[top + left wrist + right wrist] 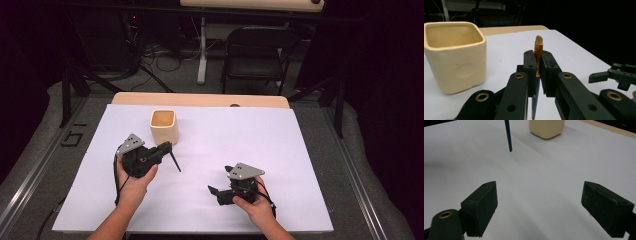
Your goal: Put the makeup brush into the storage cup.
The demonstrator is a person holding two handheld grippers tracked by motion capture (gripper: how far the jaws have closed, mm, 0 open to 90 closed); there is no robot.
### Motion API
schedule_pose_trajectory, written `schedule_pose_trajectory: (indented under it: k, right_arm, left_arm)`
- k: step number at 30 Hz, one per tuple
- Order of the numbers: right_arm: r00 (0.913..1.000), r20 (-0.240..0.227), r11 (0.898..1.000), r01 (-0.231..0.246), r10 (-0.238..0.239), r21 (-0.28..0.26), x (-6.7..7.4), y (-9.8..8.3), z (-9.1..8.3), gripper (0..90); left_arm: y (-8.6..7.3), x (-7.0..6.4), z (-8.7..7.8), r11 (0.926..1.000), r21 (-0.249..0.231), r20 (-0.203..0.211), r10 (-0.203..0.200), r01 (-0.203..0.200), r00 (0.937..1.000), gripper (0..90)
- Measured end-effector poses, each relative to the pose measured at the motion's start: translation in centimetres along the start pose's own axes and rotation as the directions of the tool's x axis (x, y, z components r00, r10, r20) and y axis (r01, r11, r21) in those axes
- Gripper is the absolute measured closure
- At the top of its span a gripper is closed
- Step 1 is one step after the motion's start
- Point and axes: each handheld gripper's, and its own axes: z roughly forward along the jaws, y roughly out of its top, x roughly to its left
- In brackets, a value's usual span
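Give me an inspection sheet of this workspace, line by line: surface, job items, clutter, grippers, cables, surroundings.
Surface: white sheet covering a wooden table; no marks seen.
Job's things: cream square cup standing upright and empty near the far left of the sheet; thin dark stick with a gold end clamped in the left gripper, its dark end pointing down above the sheet.
Clutter: nothing seen.
Grippers: left gripper shut on the stick, beside the cup; right gripper open, holding nothing, low over the sheet.
Cables: a black cable trails from the left gripper along the forearm.
Surroundings: dark folding chair and floor cables beyond the table.
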Motion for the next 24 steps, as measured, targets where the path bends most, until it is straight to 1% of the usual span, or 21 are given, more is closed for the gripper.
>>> schedule_pose_trajectory:
  k: [6, 9, 14, 19, 22, 24]
  right_arm:
    - [1.0000, 0.001, 1.000, 0.006, -0.006, 0.003, -0.1, 0.0, 0.0, 13.6]
    - [0.9999, 0.003, 1.000, 0.012, -0.012, 0.007, -0.2, -0.1, 0.0, 13.6]
    - [0.9999, 0.005, 1.000, 0.014, -0.014, 0.011, -0.2, -0.1, 0.0, 13.6]
    - [0.9999, 0.009, 1.000, 0.006, -0.006, 0.011, -0.4, -0.3, 0.1, 13.6]
    - [0.9999, 0.010, 1.000, 0.007, -0.007, 0.012, -0.5, -0.3, 0.1, 13.6]
    - [0.9999, 0.012, 1.000, 0.011, -0.011, 0.012, -0.5, -0.3, 0.1, 13.6]
  left_arm:
    - [0.1, 0.1, -0.2, 0.9996, 0.004, -0.035, 0.027, -0.027, 0.9990, 83.6]
    - [0.2, 0.1, -0.3, 0.9987, 0.005, -0.068, 0.052, -0.051, 0.9964, 83.6]
    - [0.5, 0.1, -0.8, 0.9958, 0.003, -0.129, 0.091, -0.092, 0.9875, 83.6]
    - [0.7, 0.3, -1.1, 0.9947, 0.002, -0.165, 0.101, -0.102, 0.9811, 83.7]
    - [0.8, 0.4, -1.3, 0.9929, 0.010, -0.186, 0.118, -0.118, 0.9755, 83.6]
    - [0.8, 0.5, -1.3, 0.9916, 0.019, -0.203, 0.129, -0.128, 0.9706, 83.7]
